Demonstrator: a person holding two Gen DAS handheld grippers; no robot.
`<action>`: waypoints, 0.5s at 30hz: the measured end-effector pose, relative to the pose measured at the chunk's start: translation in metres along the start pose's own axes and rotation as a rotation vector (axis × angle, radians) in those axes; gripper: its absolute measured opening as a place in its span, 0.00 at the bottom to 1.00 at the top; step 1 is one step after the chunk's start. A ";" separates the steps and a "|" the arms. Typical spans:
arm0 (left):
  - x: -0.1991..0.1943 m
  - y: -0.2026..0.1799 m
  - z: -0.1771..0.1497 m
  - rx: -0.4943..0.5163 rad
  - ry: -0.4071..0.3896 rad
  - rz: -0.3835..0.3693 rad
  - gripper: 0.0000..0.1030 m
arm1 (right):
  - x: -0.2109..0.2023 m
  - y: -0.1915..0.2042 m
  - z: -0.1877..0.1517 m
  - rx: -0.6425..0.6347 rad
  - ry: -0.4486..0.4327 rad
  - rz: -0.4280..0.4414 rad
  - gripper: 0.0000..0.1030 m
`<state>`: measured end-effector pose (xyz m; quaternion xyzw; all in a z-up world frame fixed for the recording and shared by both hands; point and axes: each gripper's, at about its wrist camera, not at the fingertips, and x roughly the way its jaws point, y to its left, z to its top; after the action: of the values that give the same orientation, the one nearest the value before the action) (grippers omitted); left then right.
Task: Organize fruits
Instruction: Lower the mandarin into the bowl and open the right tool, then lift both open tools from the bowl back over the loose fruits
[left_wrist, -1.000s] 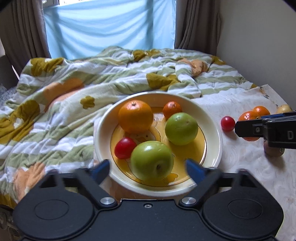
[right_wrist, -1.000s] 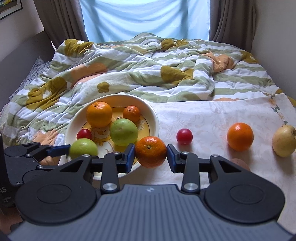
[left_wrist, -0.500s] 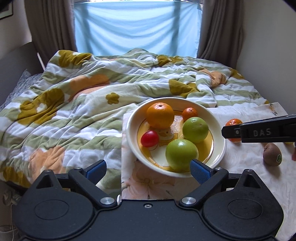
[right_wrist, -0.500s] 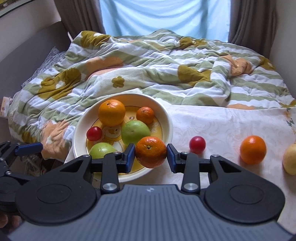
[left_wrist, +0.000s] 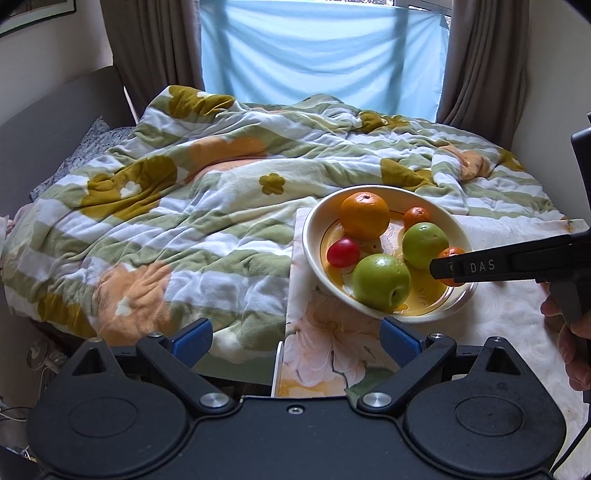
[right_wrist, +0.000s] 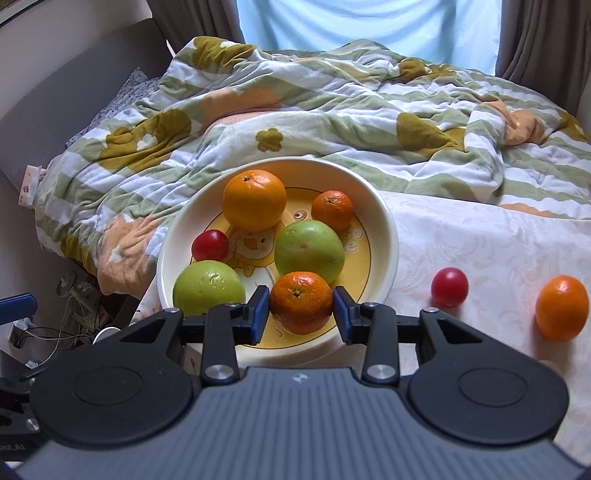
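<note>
Right now the right gripper (right_wrist: 301, 308) has its blue-padded fingers (right_wrist: 258, 312) pressed in on either side of a small mandarin (right_wrist: 301, 301), holding it over the near part of the bowl (right_wrist: 388, 236). The mandarin is deep orange, a little dimpled, with a dark green stem scar facing up. Whether it already rests on the bowl's floor I cannot tell.

The bowl is cream-rimmed with a yellow cartoon chick printed inside. It holds a big smooth orange (right_wrist: 255, 199) at the back, a smaller mandarin (right_wrist: 332, 208) to its right, a pale green apple (right_wrist: 309, 251) in the middle, a second green apple (right_wrist: 208, 288) at the near left, and a glossy red cherry tomato (right_wrist: 209, 244) between that apple and the orange.

Outside the bowl, on the white embossed cloth (right_wrist: 480, 240) that covers the table, lie another red tomato (right_wrist: 449, 287) and, further right, one more orange fruit (right_wrist: 561, 313), apart from each other.

The left gripper (left_wrist: 295, 339) hangs back, short of the bowl, its fingers (left_wrist: 192, 339) spread wide with nothing between them. A rumpled green-and-white flowered blanket (left_wrist: 184, 221) covers the bed behind, under a pale blue curtain (left_wrist: 321, 51).
</note>
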<state>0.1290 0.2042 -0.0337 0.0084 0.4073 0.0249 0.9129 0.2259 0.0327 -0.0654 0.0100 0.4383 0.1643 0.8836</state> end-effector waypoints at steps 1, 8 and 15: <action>0.000 0.001 -0.001 -0.002 0.002 0.002 0.96 | 0.001 0.000 0.000 -0.005 0.002 0.002 0.52; -0.007 -0.001 -0.006 -0.009 0.002 0.004 0.96 | -0.005 0.003 -0.001 -0.034 -0.022 -0.004 0.88; -0.019 -0.005 -0.005 -0.019 -0.001 -0.016 0.96 | -0.022 -0.005 -0.006 0.004 -0.041 -0.042 1.00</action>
<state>0.1125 0.1985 -0.0234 -0.0035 0.4067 0.0217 0.9133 0.2106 0.0211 -0.0530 0.0059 0.4205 0.1448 0.8957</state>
